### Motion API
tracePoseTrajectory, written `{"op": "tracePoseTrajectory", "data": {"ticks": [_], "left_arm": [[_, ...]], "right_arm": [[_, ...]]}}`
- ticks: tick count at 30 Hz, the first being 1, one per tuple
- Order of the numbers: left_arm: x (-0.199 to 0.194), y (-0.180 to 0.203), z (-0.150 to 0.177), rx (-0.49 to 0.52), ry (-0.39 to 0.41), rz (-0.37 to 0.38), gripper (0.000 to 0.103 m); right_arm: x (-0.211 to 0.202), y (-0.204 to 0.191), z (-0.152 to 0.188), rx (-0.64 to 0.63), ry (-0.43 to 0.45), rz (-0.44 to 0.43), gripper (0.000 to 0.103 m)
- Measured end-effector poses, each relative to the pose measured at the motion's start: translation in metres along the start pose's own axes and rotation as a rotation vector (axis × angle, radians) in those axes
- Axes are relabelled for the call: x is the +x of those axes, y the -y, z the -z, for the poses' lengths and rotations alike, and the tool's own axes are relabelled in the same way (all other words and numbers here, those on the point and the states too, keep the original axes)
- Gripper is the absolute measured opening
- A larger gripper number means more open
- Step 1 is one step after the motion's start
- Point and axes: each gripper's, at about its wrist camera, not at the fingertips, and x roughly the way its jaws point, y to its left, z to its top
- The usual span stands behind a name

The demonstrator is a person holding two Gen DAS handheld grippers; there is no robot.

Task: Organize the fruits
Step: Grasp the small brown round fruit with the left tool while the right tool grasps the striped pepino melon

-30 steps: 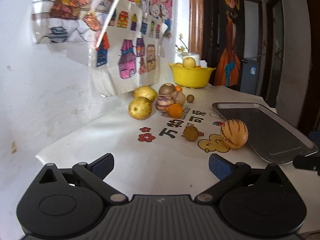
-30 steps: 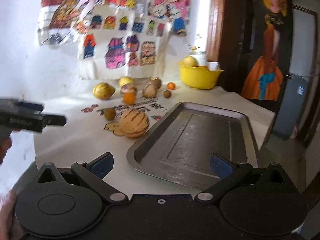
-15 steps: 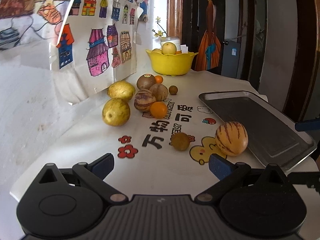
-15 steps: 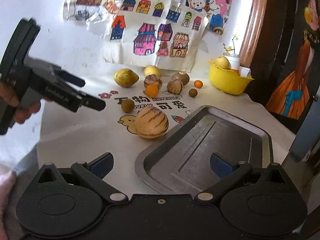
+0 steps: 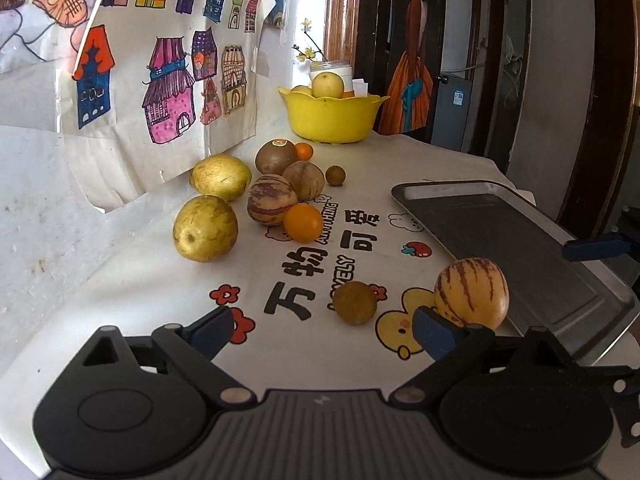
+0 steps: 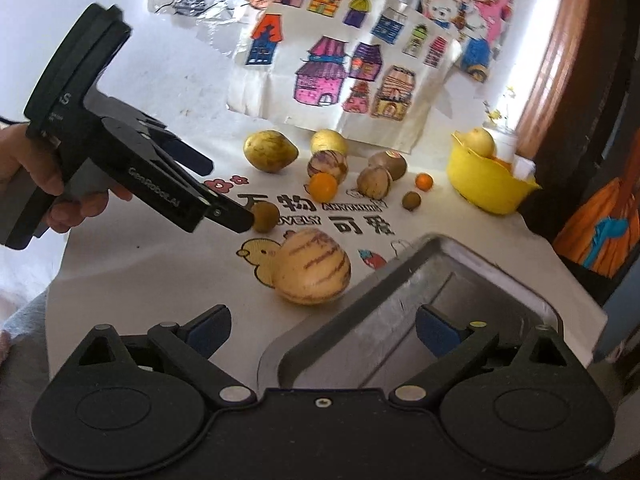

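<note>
Left wrist view: the left gripper (image 5: 322,330) hangs low over the white printed tablecloth (image 5: 152,292), jaws wide and just starting to close, nothing between the pads.
Nearest fruit: a small round brown fruit (image 5: 354,303) lies ahead between the fingers' line; a striped yellow melon-like fruit (image 5: 472,293) sits just beside the right-hand finger, probably the first candidates to lift.
Right gripper (image 6: 322,330): also wide and beginning to close on nothing, poised over the near corner of the empty grey metal tray (image 6: 532,300).
Tray placement: set right of the fruit, seemingly as the place to put it.
Loose cluster: two yellow-green fruits, striped ones, brown ones and small oranges lie grouped near the wall drawings.
Yellow plastic bowl (image 5: 332,114): holds pale fruit at the far end.
Writing: cloth shows Chinese characters, "LOVELY" and "ANYTHING"; the left gripper's side reads roughly "GenRobot.AI" in the right wrist view.
</note>
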Motion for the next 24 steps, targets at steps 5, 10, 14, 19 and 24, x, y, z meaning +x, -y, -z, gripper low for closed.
{"op": "tracePoseTrajectory", "data": {"ticks": [5,10,14,19,24], "left_arm": [[0.006,-0.002,-0.002,0.012,-0.005,0.018,0.094],[0.012,-0.004,-0.006,0.015,-0.026,0.036,0.084],[0.017,-0.003,-0.008,0.021,-0.032,0.058,0.078],[0.024,-0.001,-0.009,0.018,-0.051,0.082,0.066],[0.026,-0.002,-0.011,0.005,-0.043,0.081,0.057]], "right_arm": [[0.015,-0.003,-0.007,-0.092,0.021,0.032,0.095],[0.028,-0.002,-0.009,-0.129,0.024,0.014,0.089],[0.035,-0.002,-0.011,-0.152,0.031,0.007,0.085],[0.042,-0.003,-0.011,-0.155,0.025,-0.001,0.076],[0.046,-0.004,-0.012,-0.165,0.021,-0.016,0.071]]}}
